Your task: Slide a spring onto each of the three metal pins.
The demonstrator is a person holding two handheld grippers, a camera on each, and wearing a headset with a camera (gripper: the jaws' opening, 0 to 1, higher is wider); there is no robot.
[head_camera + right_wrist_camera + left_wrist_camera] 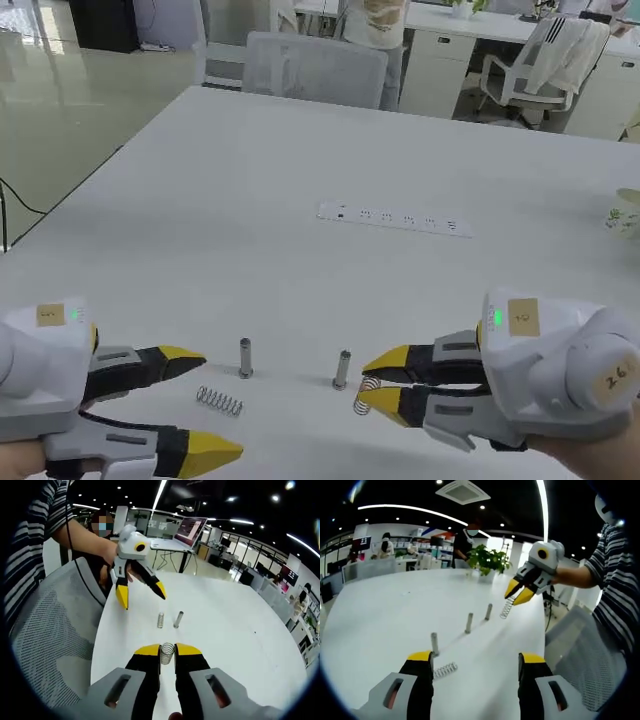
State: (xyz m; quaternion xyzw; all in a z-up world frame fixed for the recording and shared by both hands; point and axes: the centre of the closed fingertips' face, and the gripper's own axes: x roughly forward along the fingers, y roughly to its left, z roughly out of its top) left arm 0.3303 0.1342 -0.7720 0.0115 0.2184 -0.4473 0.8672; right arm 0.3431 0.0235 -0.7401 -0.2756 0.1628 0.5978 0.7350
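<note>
The left gripper (pixel 476 656) holds its yellow-tipped black jaws spread wide and empty above the smooth white tabletop (pixel 300 160). Just ahead, a thin coiled wire spring (pixel 445 669) lies flat beside the nearest of three short upright cylindrical metal pins (pixel 434 643). All three look bare, though the farthest is small. Near that far pin the right gripper (pixel 367 383) pinches a second coiled spring (pixel 167 652) between narrowed jaws. A flat white power strip (pixel 395 218) lies farther back.
</note>
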